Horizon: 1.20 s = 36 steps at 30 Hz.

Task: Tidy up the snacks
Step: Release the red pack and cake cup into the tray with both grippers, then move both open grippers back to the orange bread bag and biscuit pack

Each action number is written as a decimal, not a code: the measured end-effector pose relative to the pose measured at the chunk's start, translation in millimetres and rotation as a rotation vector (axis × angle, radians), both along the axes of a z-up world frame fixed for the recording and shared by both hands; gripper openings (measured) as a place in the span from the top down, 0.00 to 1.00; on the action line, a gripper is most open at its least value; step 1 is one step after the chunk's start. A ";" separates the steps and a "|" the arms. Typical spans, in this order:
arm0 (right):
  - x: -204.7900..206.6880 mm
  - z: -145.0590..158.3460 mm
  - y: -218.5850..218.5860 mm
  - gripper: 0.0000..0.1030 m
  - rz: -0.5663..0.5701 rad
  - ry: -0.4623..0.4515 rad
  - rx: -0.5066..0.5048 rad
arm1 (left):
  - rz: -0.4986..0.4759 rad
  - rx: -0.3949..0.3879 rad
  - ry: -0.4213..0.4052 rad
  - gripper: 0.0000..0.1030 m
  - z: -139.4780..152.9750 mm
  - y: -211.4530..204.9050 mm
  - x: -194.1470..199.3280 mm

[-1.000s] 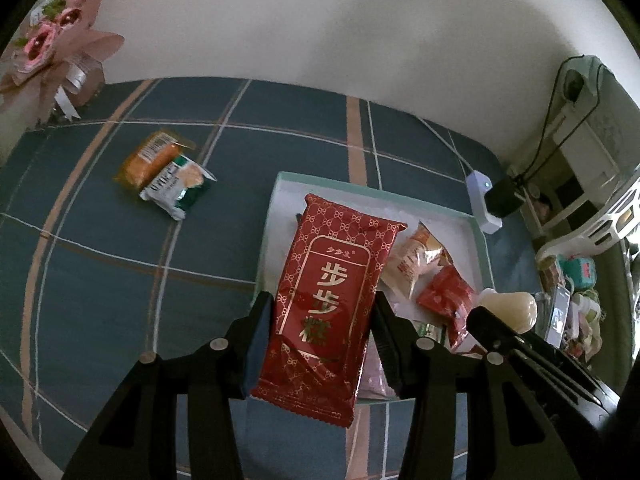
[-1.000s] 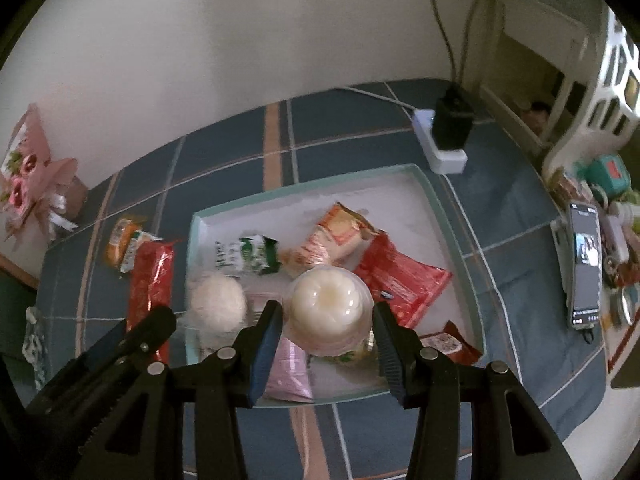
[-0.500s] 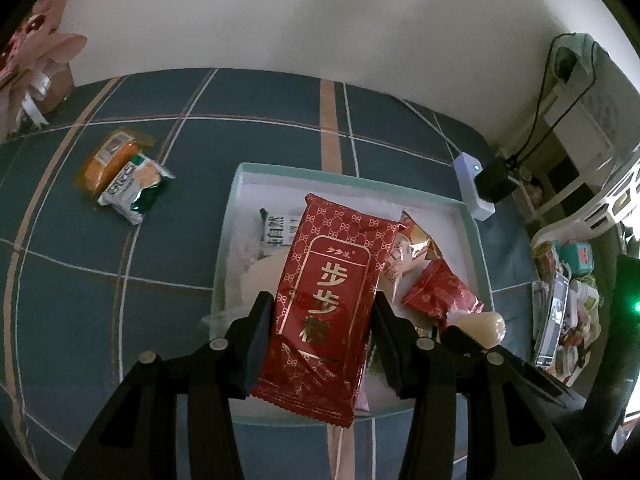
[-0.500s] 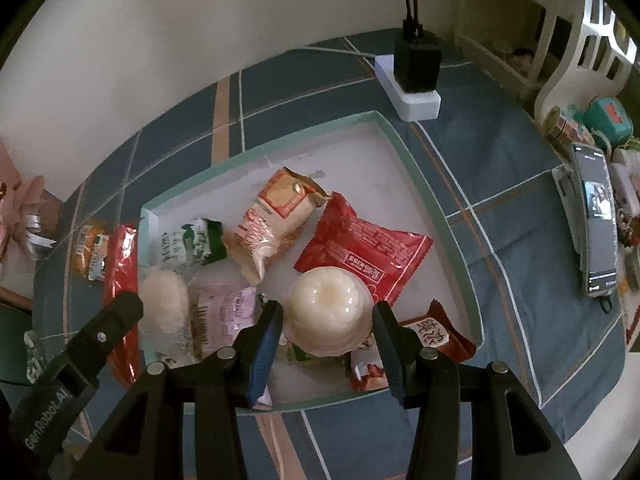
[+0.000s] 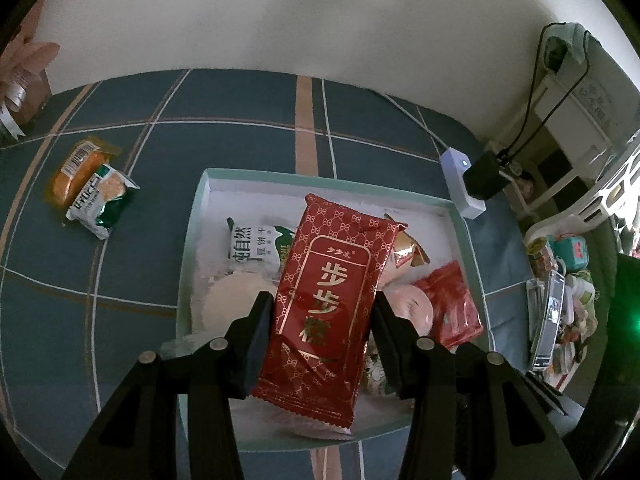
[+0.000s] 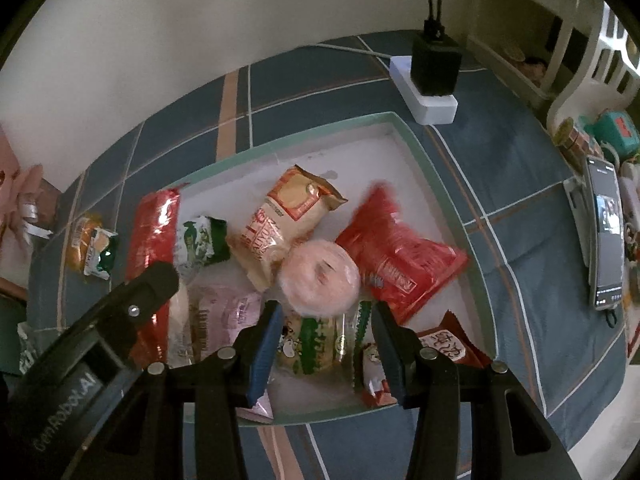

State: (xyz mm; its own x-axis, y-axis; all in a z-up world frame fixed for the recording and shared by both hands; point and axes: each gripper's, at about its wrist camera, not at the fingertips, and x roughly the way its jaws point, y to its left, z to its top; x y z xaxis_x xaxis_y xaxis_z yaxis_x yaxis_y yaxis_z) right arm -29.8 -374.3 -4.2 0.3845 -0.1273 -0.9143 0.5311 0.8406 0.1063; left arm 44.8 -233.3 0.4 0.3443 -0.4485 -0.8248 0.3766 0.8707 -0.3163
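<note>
My left gripper (image 5: 323, 300) is shut on a long red packet (image 5: 332, 280) with gold characters, held over the near left part of the pale green tray (image 5: 192, 240). In the right wrist view that red packet (image 6: 154, 224) hangs over the tray's left side. My right gripper (image 6: 326, 308) hovers low over the tray (image 6: 440, 184) with its jaws apart. A round pale snack (image 6: 318, 276) sits blurred just past their tips, on the packets below. Several wrapped snacks lie in the tray, among them a cream packet (image 6: 288, 216) and a red one (image 6: 396, 264).
An orange packet (image 5: 78, 168) and a green-and-white packet (image 5: 102, 204) lie on the blue checked cloth left of the tray. A white power strip with a black adapter (image 6: 434, 80) sits behind the tray. A phone (image 6: 606, 236) and small clutter lie at the right.
Both grippers have sunk closer to the tray, the left carrying the red packet over it. The round snack has slid from between the right fingers to beyond their tips.
</note>
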 end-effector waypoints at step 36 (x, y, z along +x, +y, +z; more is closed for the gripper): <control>4.1 -1.2 13.1 0.11 -0.034 0.094 -0.055 | 0.197 0.319 -0.050 0.09 2.9 62.4 23.1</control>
State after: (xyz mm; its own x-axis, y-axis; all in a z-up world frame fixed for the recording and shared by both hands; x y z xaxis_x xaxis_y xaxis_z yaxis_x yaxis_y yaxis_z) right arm -25.7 -361.2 -5.5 0.2919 -0.1898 -0.9374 0.5648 0.8252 0.0088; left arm 67.9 -170.9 3.3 0.4420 -0.0929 -0.8922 0.2001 0.9798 -0.0029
